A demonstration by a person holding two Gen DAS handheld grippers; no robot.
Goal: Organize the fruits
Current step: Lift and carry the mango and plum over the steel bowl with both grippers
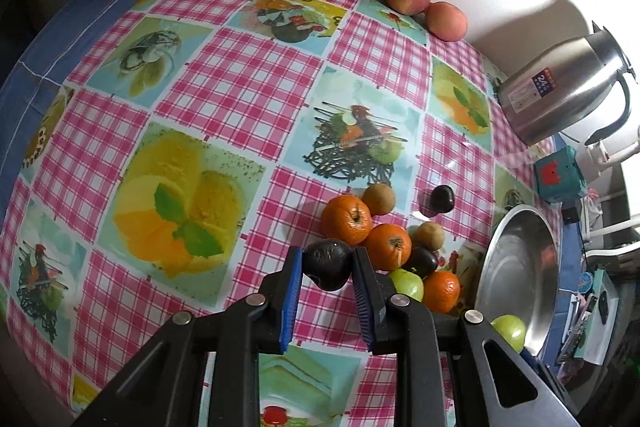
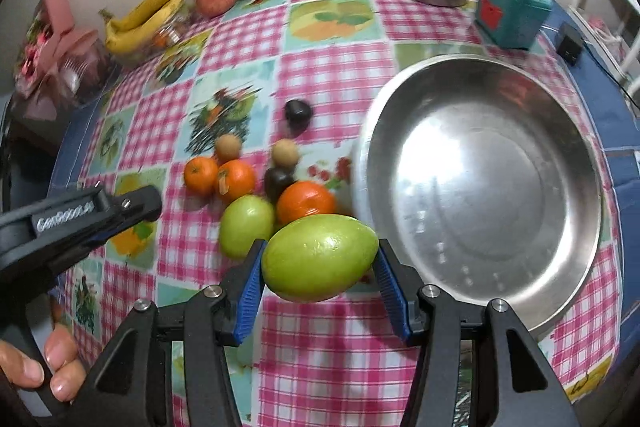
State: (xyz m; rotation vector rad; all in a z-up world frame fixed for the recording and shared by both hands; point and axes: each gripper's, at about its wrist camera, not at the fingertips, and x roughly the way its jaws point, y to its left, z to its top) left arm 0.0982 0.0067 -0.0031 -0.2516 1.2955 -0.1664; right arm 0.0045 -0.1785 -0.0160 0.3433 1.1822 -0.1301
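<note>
Our right gripper (image 2: 320, 263) clamped the green fruit (image 2: 320, 259) across its smooth, slippery middle (firm, we judged); our left gripper (image 1: 327, 263) pinched a dark fruit (image 1: 328, 264), likely softer.

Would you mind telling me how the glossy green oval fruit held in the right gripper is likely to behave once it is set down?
The glossy green oval fruit looks smooth and shiny, so it may slip between the right gripper pads. Its rounded shape suggests it could roll once released on the shallow steel bowl. It seems firm, showing no visible dent.
</note>
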